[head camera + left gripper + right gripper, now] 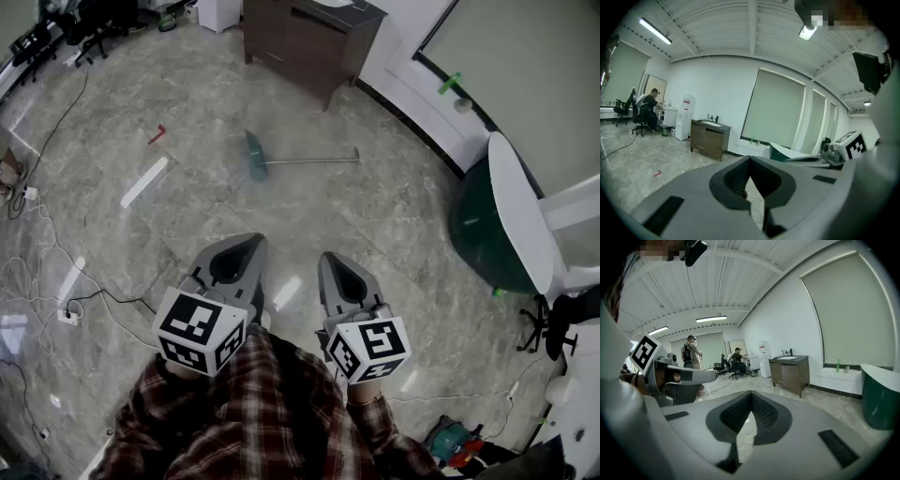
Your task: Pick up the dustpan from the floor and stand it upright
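The dustpan (255,156) lies flat on the marble floor ahead, its teal pan to the left and its long grey handle (312,161) stretching right. Both grippers hover well short of it, near my body. My left gripper (250,242) is shut with nothing between its jaws, and the left gripper view (749,160) shows the tips meeting. The right gripper (335,257) is shut and empty as well, its jaws closed in the right gripper view (750,394). Neither gripper view shows the dustpan.
A brown cabinet (309,37) stands against the far wall beyond the dustpan. A dark green bin with a white lid (497,225) sits at the right. A small red object (157,135) and cables (56,253) lie on the floor at left. People are by the desks (736,361) far off.
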`<state>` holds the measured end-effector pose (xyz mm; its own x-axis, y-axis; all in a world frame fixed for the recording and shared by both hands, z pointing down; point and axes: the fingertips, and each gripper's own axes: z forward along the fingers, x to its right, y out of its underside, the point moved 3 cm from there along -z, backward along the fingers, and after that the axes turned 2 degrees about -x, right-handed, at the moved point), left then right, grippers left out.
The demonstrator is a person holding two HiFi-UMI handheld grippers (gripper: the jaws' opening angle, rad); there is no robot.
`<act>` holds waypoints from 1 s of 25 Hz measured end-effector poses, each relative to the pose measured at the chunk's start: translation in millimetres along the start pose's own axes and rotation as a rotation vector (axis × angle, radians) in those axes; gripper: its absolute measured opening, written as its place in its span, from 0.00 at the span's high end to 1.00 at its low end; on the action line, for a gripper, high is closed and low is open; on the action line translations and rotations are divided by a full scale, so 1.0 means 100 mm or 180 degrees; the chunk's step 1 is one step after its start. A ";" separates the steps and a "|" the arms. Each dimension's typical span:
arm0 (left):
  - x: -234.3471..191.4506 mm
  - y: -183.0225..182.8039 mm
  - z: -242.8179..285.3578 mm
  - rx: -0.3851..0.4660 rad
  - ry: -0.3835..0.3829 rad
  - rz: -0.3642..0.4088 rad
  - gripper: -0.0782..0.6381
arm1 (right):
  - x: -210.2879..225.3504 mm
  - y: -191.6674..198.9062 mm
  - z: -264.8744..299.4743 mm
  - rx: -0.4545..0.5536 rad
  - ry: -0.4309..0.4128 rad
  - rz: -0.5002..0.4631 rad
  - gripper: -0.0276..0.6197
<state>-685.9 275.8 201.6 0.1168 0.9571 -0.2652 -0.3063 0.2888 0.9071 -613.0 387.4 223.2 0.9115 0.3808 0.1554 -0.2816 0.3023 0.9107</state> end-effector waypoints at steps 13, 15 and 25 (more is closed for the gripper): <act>-0.84 -0.56 1.11 -0.0002 0.0064 0.0079 0.89 | 0.61 -0.48 1.20 0.0004 0.0064 0.0019 0.94; -1.02 -0.70 1.31 0.0028 0.0081 0.0102 0.89 | 0.71 -0.60 1.45 0.0026 0.0071 0.0016 0.94; -1.57 -1.14 2.09 0.0066 0.0213 0.0145 0.89 | 1.20 -1.00 2.30 0.0066 0.0229 0.0094 0.94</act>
<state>-472.4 87.4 208.0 0.0396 0.9690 -0.2441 -0.2902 0.2449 0.9251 -406.8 201.4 239.2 0.8787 0.4514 0.1551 -0.3011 0.2722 0.9139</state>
